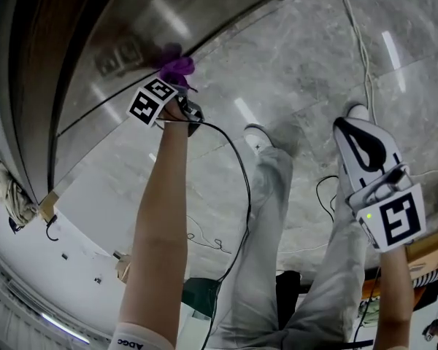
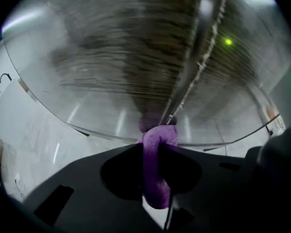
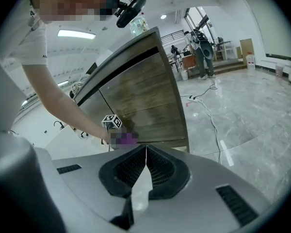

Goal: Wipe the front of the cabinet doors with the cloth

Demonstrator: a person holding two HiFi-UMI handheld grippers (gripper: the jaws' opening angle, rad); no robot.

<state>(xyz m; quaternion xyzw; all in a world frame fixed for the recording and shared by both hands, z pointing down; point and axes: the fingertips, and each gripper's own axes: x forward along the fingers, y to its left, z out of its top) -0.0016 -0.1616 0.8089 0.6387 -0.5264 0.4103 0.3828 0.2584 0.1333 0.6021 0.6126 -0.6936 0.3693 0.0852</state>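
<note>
our left gripper (image 2: 157,148) is pinching the purple cloth (image 2: 158,178) between its jaws. a bunched fold bulges just past the tips and looks pressed against the wooden cabinet door (image 2: 131,57) straight ahead of them, beside a gap (image 2: 184,89) running up the front. we judge the cloth soft, light and limp. it wants a grip across a gathered fold, as here, with enough left proud of the tips that fabric, not jaw, meets the wood. the glossy door should let it slide easily. our right gripper (image 3: 145,154) has its jaws pressed together on nothing and hangs well apart from the cabinet. the left gripper view shows the pinch and the contact. only the right gripper view shows the whole cabinet front, with the cloth low near its bottom edge. the head view adds the stone floor (image 1: 314,64) below both grippers.
</note>
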